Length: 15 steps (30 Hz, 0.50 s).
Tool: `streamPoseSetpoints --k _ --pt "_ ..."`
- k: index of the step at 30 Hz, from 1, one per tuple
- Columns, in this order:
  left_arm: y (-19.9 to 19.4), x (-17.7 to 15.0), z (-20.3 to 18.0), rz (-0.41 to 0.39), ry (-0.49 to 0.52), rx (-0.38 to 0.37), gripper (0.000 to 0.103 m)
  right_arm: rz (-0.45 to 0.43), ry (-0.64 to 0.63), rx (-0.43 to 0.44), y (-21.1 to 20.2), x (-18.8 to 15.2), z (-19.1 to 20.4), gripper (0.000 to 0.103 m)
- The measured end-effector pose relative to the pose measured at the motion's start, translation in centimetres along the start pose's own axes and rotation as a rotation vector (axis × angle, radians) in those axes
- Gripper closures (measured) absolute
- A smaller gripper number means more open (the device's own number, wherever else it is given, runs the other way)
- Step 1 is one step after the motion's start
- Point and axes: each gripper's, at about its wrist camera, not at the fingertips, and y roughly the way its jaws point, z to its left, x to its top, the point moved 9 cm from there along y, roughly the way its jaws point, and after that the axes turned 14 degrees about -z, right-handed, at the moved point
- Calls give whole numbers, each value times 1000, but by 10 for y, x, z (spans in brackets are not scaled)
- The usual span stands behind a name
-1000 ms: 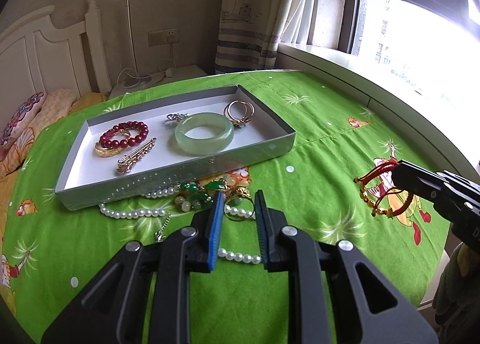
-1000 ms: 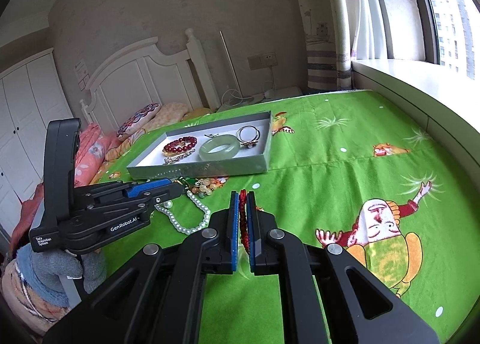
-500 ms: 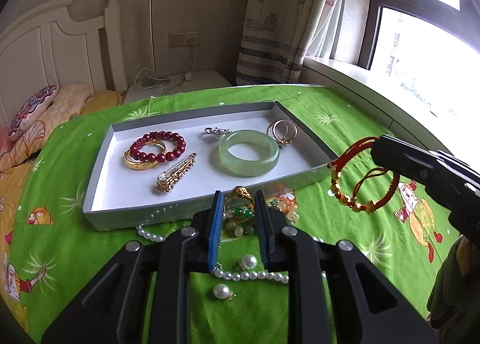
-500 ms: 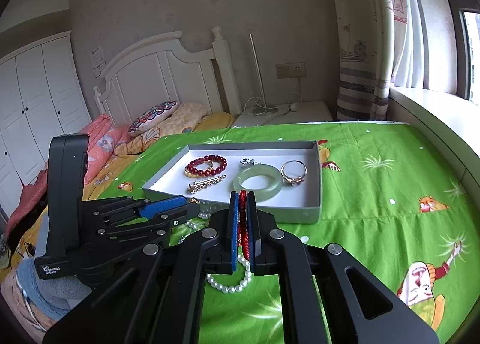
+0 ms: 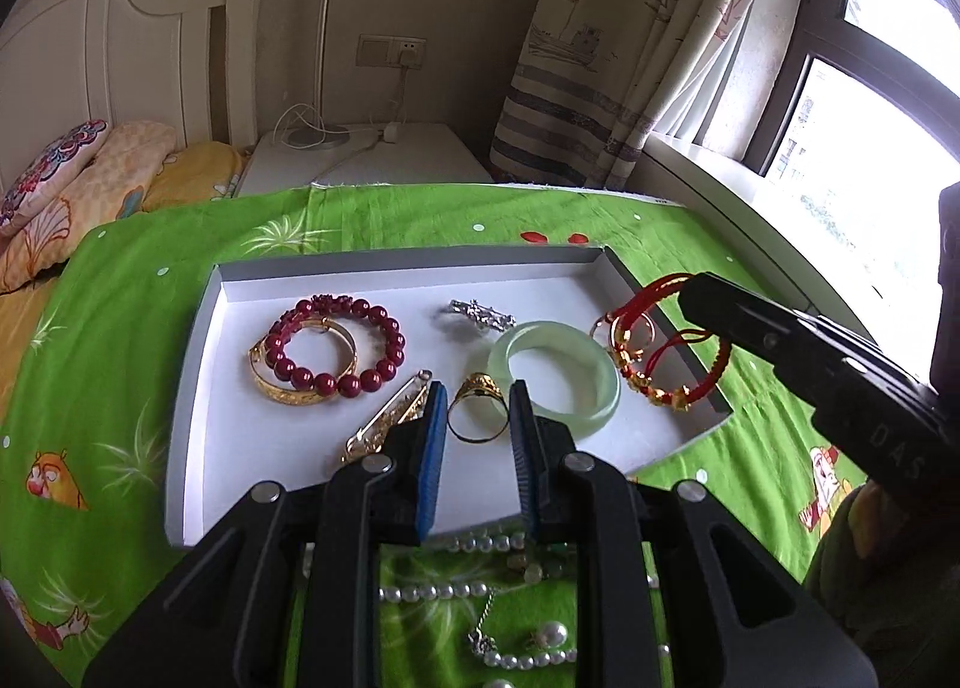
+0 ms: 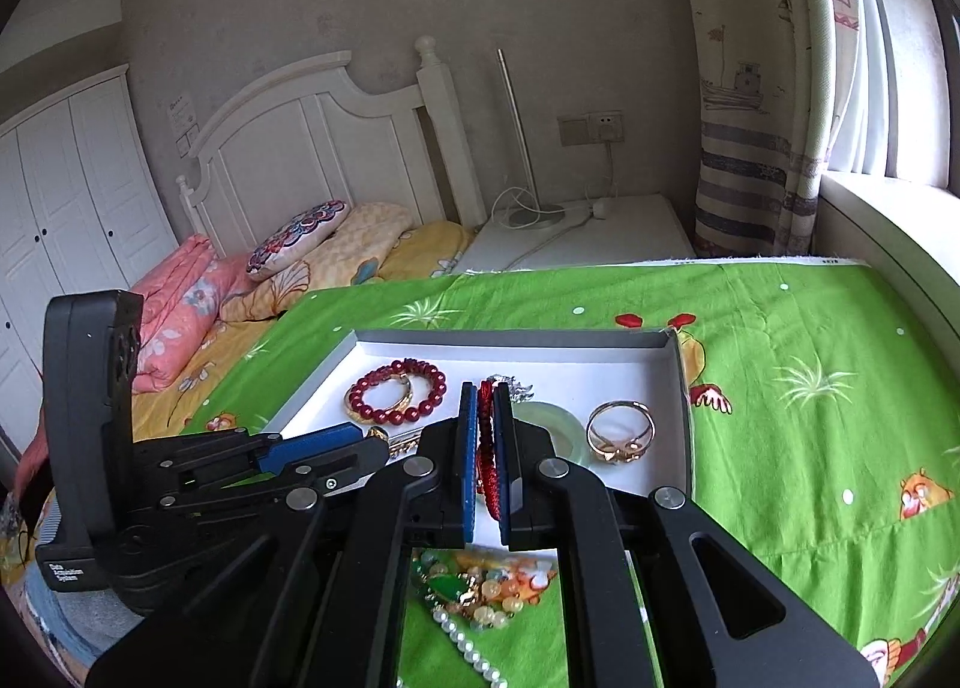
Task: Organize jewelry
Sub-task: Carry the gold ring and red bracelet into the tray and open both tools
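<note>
right gripper (image 6: 486,436) clamped on the red cord bracelet (image 5: 663,352), hanging over the right end of the white tray (image 5: 198,340). left gripper (image 5: 478,418) parted, framing a gold ring (image 5: 477,409) above the tray floor, grip not clear. beyond: green jade bangle (image 5: 555,382), red bead bracelet (image 5: 336,343); pearl necklace (image 5: 444,592) on green cloth (image 5: 120,292).

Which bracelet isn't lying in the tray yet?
The red cord bracelet with gold charms: it hangs from the right gripper above the tray, while the dark red bead bracelet and jade bangle lie inside.
</note>
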Motion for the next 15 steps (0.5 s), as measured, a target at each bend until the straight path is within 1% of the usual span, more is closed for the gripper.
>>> streamPoseSetpoints --k 3,6,9,11,13,15 --pt "19 5 2 21 15 27 82 28 3 -51 25 4 -16 97" --pt "39 8 8 38 26 63 82 58 -27 -103 47 3 -29 97" --pt "59 9 18 60 1 80 82 89 -52 -139 66 0 -38 97" --pt "69 11 21 67 -2 87 82 101 -67 -153 74 -1 -41 97" --pt "75 11 24 74 0 98 82 117 -67 -147 80 -2 -42 97" --pt "75 10 27 70 -5 101 81 102 -50 -133 76 -1 -41 96"
